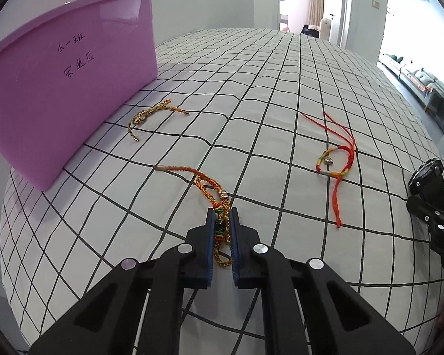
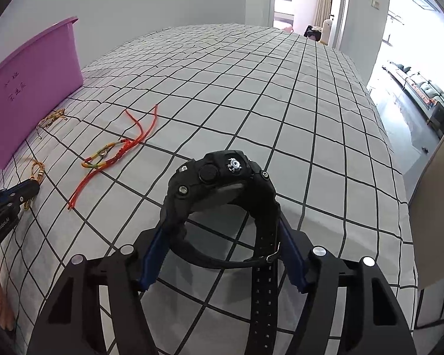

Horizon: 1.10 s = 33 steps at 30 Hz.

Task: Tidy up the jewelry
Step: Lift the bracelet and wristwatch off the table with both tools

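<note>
Checked bedspread (image 1: 281, 94): open, flat run from 12 to 2 o'clock. Obstacle: purple tub (image 1: 59, 88) walling off 9 to 11 o'clock, gold braided cord (image 1: 151, 115) just beside its base. Red string bracelet (image 1: 337, 159) lies loose at 2 o'clock.

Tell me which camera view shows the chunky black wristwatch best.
The right wrist view: the chunky black wristwatch fills the centre, its case, buttons, strap and buckle plain to see, with the right gripper closed on both sides of its band. The left wrist view catches only a small piece of it at the right edge.
</note>
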Motion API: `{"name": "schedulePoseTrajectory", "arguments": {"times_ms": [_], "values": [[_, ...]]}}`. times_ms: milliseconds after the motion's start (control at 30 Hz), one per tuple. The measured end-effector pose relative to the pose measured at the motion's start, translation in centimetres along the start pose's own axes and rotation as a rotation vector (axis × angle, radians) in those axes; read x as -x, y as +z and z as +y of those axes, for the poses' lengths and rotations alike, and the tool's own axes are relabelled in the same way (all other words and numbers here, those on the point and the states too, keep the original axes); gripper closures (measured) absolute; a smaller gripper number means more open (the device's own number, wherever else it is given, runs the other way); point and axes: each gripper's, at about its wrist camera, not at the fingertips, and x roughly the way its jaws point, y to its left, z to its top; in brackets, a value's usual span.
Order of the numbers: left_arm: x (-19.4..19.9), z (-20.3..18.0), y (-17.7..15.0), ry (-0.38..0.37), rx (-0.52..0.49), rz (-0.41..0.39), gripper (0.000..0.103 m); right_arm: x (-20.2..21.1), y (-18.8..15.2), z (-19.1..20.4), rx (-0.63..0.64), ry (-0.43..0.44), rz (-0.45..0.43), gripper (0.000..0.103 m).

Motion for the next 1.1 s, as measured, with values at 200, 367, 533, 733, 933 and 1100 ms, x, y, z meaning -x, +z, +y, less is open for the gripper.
{"name": "schedulePoseTrajectory", "arguments": {"times_ms": [200, 367, 533, 733, 933, 1100], "values": [[0.3, 0.7, -0.2, -0.025, 0.017, 0.005, 0.094, 0.3, -0.2, 0.3, 0.000, 0.022, -0.004, 0.039], [1.2, 1.1, -0.3, -0.036, 0.023, -0.004, 0.094, 0.6, -0.6, 0.8, 0.001, 0.043, -0.008, 0.039], [2.4, 1.2, -0.2, -0.054, 0.020, -0.017, 0.094, 1.4, -0.8, 1.3, -0.006, 0.060, -0.020, 0.039], [4.1, 0.8, -0.6, -0.078, 0.009, -0.024, 0.094, 2.9, -1.1, 1.8, -0.008, 0.076, -0.038, 0.039], [6.1, 0.2, -0.6, -0.092, 0.005, -0.024, 0.094, 5.4, -1.0, 2.1, -0.009, 0.089, -0.045, 0.039], [8.7, -0.2, 0.5, -0.096, 0.001, -0.030, 0.094, 8.4, -0.4, 2.2, -0.008, 0.100, -0.053, 0.039]]}}
